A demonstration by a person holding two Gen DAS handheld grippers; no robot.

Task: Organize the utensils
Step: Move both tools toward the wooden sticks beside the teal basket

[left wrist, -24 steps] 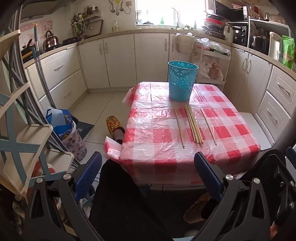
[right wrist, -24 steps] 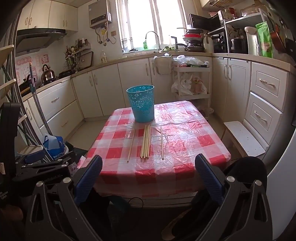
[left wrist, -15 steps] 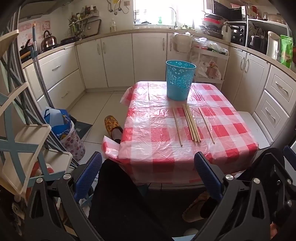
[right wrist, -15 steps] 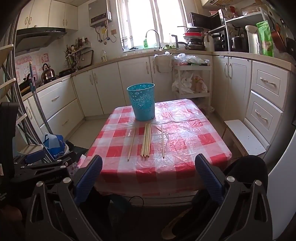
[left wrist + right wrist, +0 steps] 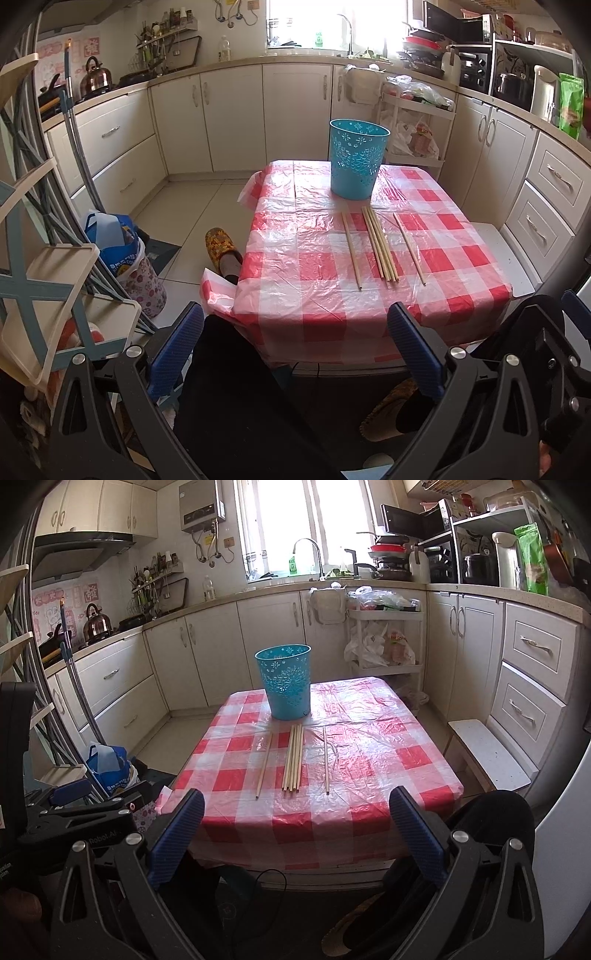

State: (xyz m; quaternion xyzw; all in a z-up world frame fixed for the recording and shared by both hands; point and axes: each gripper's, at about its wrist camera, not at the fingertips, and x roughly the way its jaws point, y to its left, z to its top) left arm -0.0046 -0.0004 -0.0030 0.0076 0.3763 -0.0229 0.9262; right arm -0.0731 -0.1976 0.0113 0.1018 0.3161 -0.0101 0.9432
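Both grippers are ours, and both are spread wide with nothing between the blue pads. Our left gripper (image 5: 295, 350) hangs low in front of the tabletop (image 5: 295, 291), over a dark trouser leg that hides the floor below. Our right gripper (image 5: 295, 830) also hangs short of the tabletop's near edge, and we can see the black frame of the left one at the left side of its view.

On the red and white checked cloth lie wooden chopsticks (image 5: 380, 247). A bunch of them lies close together in the middle, and we cannot count how many are in it. One single stick (image 5: 351, 251) lies apart on the left, and one more single stick (image 5: 409, 248) lies apart on the right. A blue basket (image 5: 356, 160) stands upright just behind their far ends. We cannot see inside it.

A yellow slipper (image 5: 219, 247) pokes out by the tabletop's left side. Another slipper near the bottom is mostly hidden behind the gripper. The window is too bright to see through.
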